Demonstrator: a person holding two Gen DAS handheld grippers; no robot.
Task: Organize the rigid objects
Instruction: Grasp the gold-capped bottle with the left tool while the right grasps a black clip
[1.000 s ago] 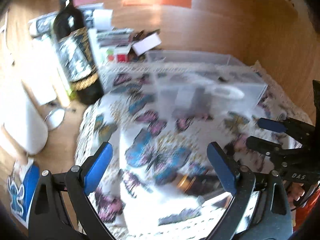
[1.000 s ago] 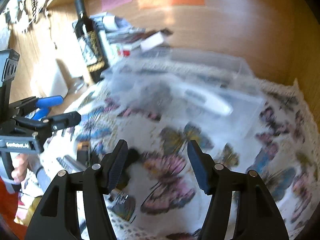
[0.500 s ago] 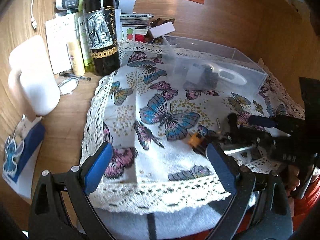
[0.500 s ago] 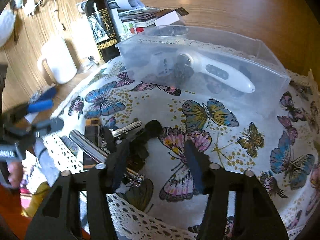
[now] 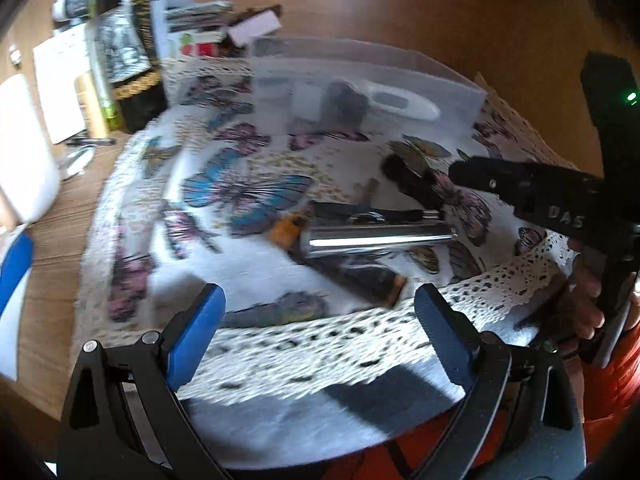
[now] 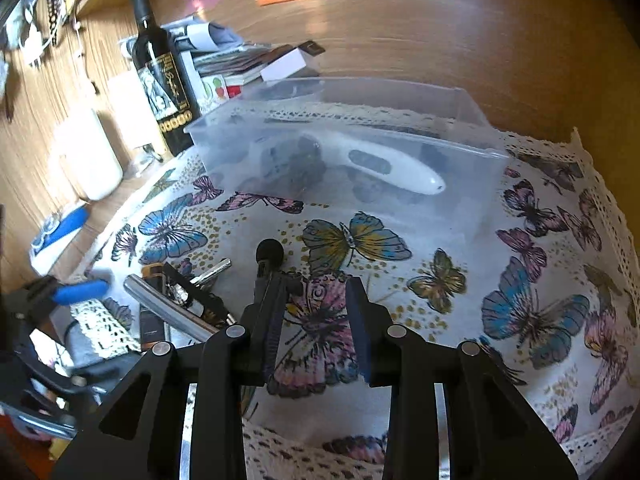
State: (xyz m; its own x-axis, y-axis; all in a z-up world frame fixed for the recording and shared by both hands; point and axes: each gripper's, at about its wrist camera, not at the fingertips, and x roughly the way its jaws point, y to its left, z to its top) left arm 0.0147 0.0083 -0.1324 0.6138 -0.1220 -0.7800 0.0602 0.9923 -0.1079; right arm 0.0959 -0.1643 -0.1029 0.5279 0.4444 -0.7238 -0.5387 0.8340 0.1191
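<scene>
A clear plastic bin [image 6: 472,128] stands at the back of the butterfly cloth [image 6: 440,280] and holds a white handheld device [image 6: 384,164] and dark items. A pile of small objects lies near the cloth's front: a shiny metal cylinder [image 5: 376,238], a dark tube with an orange cap [image 5: 286,232], a key and a black microphone-like piece [image 6: 269,258]. My left gripper [image 5: 320,326] is open and empty, just in front of the pile. My right gripper [image 6: 316,324] is open and empty, its left finger [image 6: 268,320] beside the black piece.
A dark wine bottle [image 6: 160,76], stacked papers and boxes [image 6: 240,64] and a white jug [image 6: 90,156] stand left of the bin on the wooden desk. A wooden wall [image 6: 480,32] backs the desk. A blue and white item [image 6: 60,232] lies at the left.
My left gripper has moved closer to the pile of objects. My right gripper has moved forward along the cloth, and its jaws have narrowed slightly beside the black piece.
</scene>
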